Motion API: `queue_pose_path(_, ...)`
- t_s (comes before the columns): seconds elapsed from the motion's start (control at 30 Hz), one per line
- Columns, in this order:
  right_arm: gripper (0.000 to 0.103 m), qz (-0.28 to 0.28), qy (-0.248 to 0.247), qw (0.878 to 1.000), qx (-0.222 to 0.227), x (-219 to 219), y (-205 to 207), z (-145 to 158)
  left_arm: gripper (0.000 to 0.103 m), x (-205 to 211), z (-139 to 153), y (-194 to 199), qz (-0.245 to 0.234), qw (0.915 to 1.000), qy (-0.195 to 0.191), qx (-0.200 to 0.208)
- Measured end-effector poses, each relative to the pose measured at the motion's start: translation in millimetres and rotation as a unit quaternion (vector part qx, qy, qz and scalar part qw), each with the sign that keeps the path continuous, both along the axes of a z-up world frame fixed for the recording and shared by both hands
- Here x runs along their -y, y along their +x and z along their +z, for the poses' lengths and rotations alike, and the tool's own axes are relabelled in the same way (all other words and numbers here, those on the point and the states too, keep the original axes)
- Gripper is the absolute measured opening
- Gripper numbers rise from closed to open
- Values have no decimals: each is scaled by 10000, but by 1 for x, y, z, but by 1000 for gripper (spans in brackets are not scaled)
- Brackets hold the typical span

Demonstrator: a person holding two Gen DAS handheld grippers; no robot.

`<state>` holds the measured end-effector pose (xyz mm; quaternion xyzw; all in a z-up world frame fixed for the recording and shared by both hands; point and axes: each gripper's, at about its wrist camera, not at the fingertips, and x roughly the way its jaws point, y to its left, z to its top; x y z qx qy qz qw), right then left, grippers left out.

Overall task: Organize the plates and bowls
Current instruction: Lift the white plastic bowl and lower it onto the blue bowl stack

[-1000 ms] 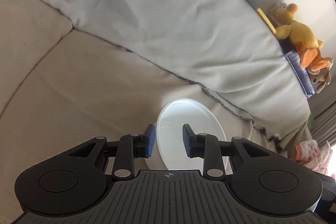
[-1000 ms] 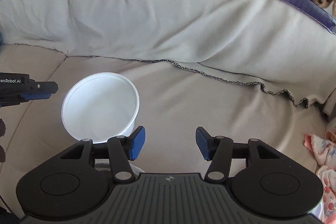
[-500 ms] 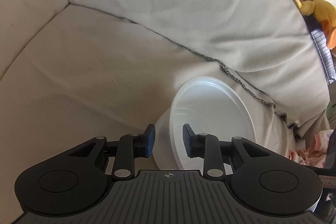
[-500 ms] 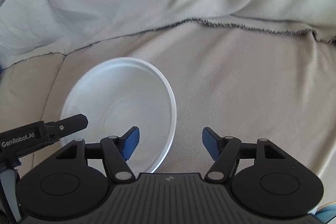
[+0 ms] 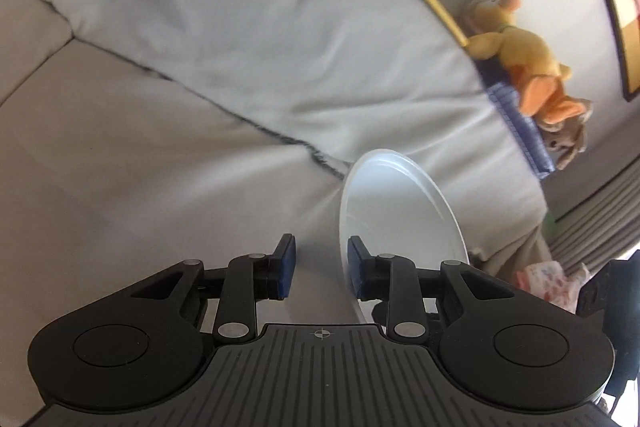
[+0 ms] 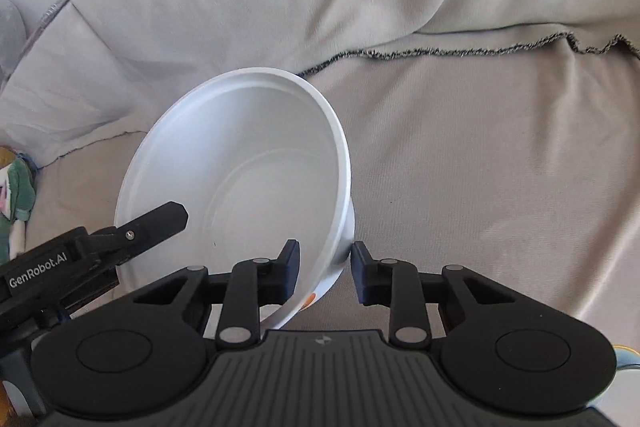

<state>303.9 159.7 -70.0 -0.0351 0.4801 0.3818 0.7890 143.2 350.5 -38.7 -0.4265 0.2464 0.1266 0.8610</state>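
The white bowl (image 6: 248,179) is off the sofa seat (image 6: 480,167), tilted with its mouth toward the right wrist camera, and held at two points on its rim. The left gripper (image 5: 318,269) has the rim between its pads, one inside the bowl and one outside; how firmly they press I cannot tell from its own view, where the wall sits against the inner pad only. The right gripper (image 6: 325,267) is closing its jaws around the near wall, one pad inside and one outside, and the outer pad looks to be touching or just short of the wall. As a judgement, the organizing is early: only this one bowl shows, no plates and no stack or set place for it, so carrying it to its place and sorting everything else remains. The one readable text is "GenRobot.AI" in white on the side of the left gripper in the right wrist view; a small orange mark low on the bowl's outside is too small to read.
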Motion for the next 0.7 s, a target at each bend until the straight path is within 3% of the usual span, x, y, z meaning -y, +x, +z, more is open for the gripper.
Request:
queue_pose_path(0.2,25,-2,118,9987,491,88,-23,43,30,71,37,0,-789,9958,314,350)
queue_pose_path(0.33,26,-298,100,9979,571,151,-27,46,31,127,40,13,-1466,9871,602,218)
queue_pose_path(0.53,26,-563,-74,9982,170,219,-25,15,31,179,13,38,-2253,9726,533,-202)
queue_pose_path(0.7,26,-721,-374,9967,-6,237,-22,-21,27,194,-31,56,-2563,9626,276,-834)
